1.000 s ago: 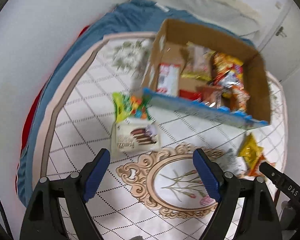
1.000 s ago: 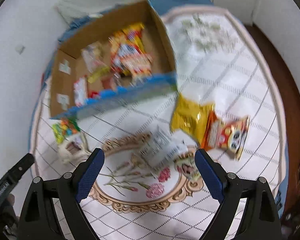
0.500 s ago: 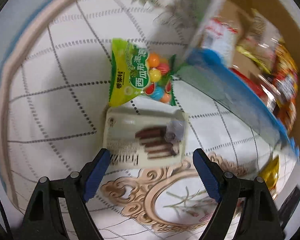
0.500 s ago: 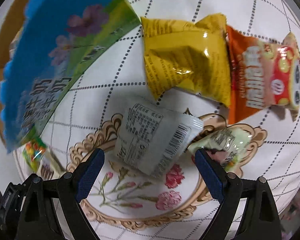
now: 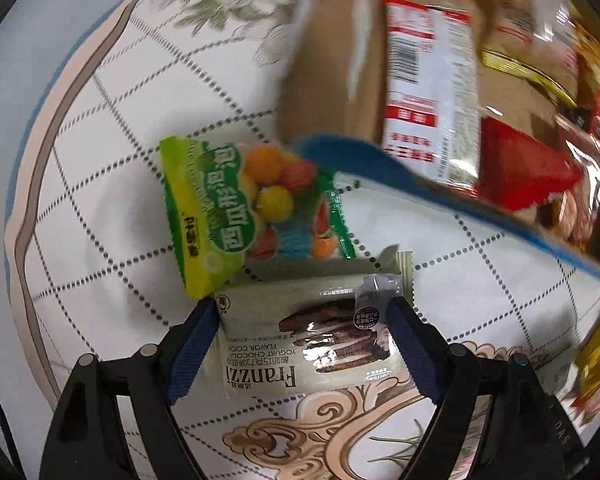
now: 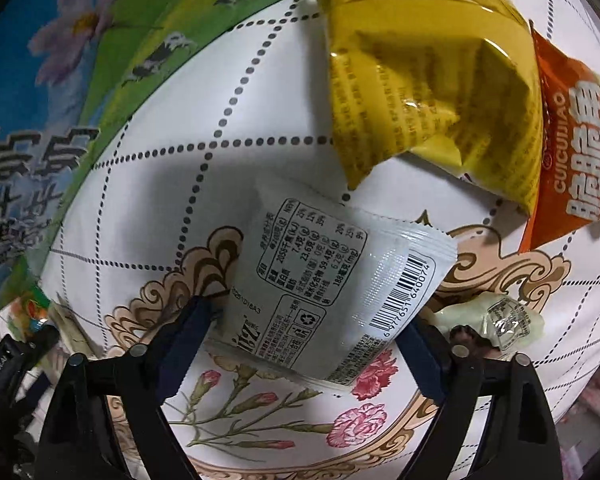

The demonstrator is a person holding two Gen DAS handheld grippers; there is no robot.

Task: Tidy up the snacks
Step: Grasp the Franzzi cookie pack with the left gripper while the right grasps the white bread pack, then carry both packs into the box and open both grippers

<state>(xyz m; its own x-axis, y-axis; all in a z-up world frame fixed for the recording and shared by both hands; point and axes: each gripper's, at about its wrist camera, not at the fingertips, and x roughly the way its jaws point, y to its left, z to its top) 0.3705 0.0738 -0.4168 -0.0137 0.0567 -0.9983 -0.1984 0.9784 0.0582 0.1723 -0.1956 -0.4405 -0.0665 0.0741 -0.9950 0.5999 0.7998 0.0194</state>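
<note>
Black gripper (image 5: 304, 344), blue pads (image 5: 192, 344)

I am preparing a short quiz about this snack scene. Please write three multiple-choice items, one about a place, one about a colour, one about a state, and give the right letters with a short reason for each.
1. Where does the Franzzi cookie pack lie?
A. inside the cardboard box
B. on the tablecloth, between the jaws of the left gripper
C. on top of the yellow bag

2. What colour is the bag that partly covers the orange snack bag?
A. yellow
B. purple
C. black

3. How stands the right gripper at the white packet?
A. shut flat with nothing between
B. far above it
C. open, one jaw at each side of it

Answers: 1 B, the pack lies on the cloth inside the left gripper. 2 A, its yellow edge overlaps the orange one. 3 C, the packet sits in the wide gap.
</note>
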